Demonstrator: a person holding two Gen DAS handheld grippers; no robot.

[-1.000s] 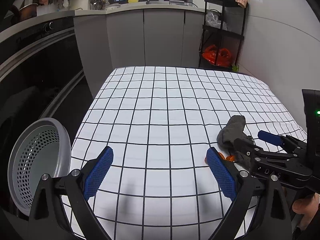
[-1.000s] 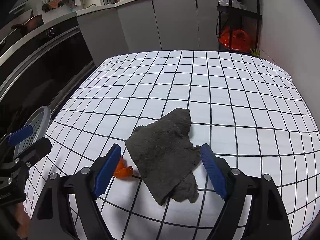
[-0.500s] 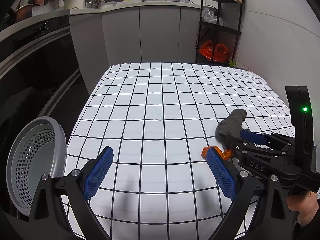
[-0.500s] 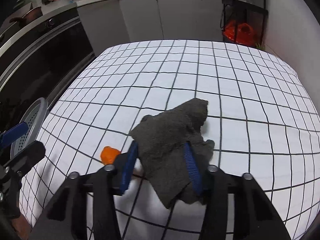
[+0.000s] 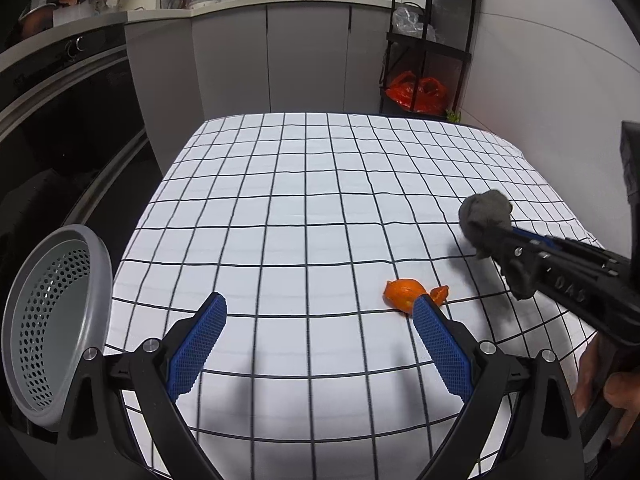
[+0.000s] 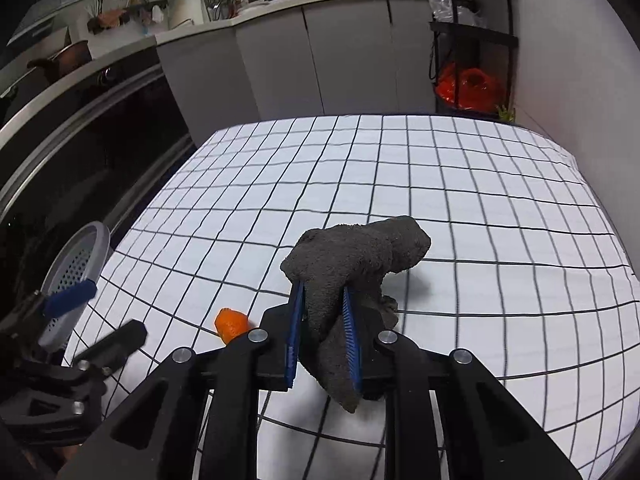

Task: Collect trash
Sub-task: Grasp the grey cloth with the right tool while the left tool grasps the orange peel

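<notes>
On the checked tablecloth (image 5: 320, 200), right tongs (image 6: 322, 304) clench a grey rag (image 6: 360, 252); left tongs (image 5: 320, 308) gape.

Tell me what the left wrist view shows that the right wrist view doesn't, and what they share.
Left wrist only: the whole orange peel with its torn flap, the left gripper open and empty, and a hand on the right tool.
Right wrist only: the right gripper, jaws just closed, pinching the grey rag.
Both: the checked tablecloth, perforated grey basket, rag and peel.
</notes>
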